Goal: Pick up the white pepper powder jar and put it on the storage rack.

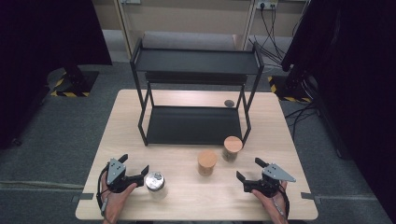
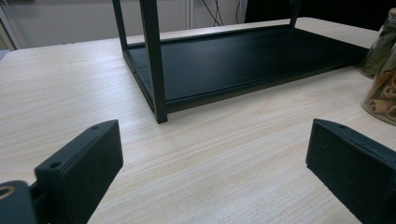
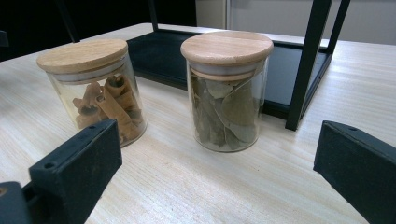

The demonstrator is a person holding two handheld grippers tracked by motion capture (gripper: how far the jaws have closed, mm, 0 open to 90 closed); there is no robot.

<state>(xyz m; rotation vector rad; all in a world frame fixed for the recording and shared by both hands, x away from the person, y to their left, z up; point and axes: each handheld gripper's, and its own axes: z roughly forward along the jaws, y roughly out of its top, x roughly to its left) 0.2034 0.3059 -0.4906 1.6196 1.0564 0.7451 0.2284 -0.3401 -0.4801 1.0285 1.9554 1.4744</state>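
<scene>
Two glass jars with wooden lids stand on the light wood table (image 1: 187, 196) in front of a black two-tier shelf rack (image 1: 196, 93). The cinnamon-stick jar (image 1: 207, 162) (image 3: 95, 88) is on the left, the bay-leaf jar (image 1: 232, 148) (image 3: 227, 88) on the right. A third jar with a metal lid (image 1: 155, 183) stands just right of my left gripper (image 1: 135, 164), which is open and empty. My right gripper (image 1: 250, 169) is open too, its jaws pointing toward the two wooden-lid jars, apart from them. From the left gripper view the rack's lower shelf (image 2: 233, 60) lies ahead, with my left gripper (image 2: 212, 154) empty.
A small dark round object (image 1: 229, 103) lies on the table behind the rack's right legs. Black curtains hang at both sides, and cables run down the back wall (image 1: 271, 23). Bare tabletop lies between the two grippers.
</scene>
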